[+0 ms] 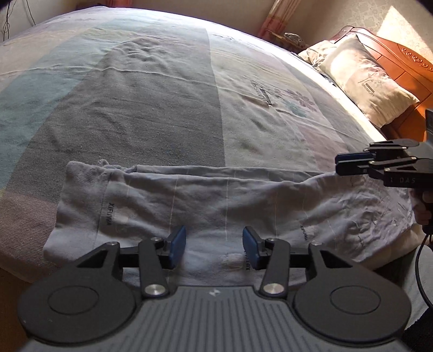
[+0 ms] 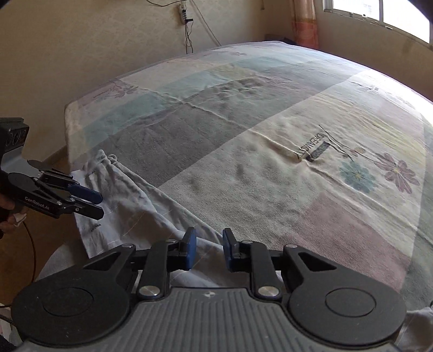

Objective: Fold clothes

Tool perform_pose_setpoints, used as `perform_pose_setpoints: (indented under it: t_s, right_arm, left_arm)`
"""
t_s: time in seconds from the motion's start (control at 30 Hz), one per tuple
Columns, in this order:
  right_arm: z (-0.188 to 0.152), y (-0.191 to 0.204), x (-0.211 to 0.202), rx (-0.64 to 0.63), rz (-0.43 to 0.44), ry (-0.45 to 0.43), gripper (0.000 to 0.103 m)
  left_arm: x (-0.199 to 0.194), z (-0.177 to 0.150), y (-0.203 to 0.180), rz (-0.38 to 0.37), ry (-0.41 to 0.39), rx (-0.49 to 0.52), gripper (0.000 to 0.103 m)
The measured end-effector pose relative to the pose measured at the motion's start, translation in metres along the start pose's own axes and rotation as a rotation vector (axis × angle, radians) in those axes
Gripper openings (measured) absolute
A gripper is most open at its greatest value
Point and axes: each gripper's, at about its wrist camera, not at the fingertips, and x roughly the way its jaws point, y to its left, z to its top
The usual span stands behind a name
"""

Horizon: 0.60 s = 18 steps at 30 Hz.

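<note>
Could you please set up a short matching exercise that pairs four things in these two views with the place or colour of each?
Things:
1. grey garment
2. pillow
3. window
4. gripper pads

Descriptions:
A. against the wooden headboard
B. blue
C. folded long along the bed's near edge
D. in the wall beyond the bed, daylight coming through

Pairs: 1-C, 2-A, 3-D, 4-B

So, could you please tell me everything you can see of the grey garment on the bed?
The grey garment is soft, thin knit cloth with faint pale lines and small dark lettering. It lies folded into a long wrinkled band along the near edge of the bed, one ribbed end gathered. Both grippers are above it, and neither grips it.
</note>
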Motion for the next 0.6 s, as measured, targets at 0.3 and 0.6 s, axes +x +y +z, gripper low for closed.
perform_pose_setpoints:
  t_s: [0.3, 0.6]
  right_arm:
    - [0.008, 0.038, 0.054, -0.194, 0.097, 0.103, 0.024]
    - [0.014, 0.042, 0.04, -0.264, 0.095, 0.041, 0.025]
  left_arm:
    - [-0.007, -0.01, -0.001, -0.003, -0.026, -0.008, 0.053]
    - [-0.003, -0.01, -0.006, -0.02, -0.035, 0.019, 0.068]
